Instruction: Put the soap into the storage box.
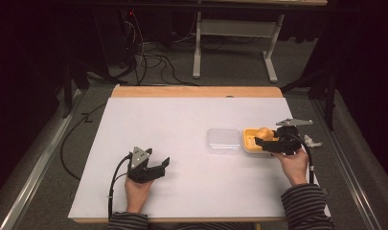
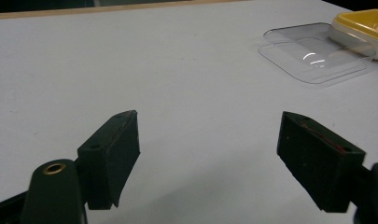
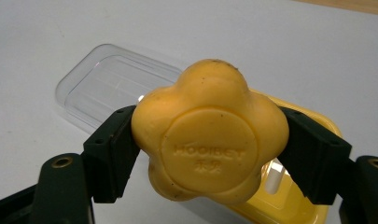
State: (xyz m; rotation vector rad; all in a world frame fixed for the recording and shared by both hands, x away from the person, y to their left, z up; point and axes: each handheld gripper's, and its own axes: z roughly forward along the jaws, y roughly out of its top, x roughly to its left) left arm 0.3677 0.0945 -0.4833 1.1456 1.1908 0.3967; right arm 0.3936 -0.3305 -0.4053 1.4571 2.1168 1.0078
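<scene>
Clamping flower soap point(image 3: 210, 133), right gripper point(image 1: 270, 142) above yellow dish point(image 1: 249, 142), left gripper point(image 1: 158, 168) resting agape

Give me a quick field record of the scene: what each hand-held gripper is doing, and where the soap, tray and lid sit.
right hand-held gripper: shut on the flower-shaped yellow soap, above the yellow tray
left hand-held gripper: open, nothing between its jaws, over bare table
clear lid: flat on the table, beside the yellow tray on its left in the high view
</scene>
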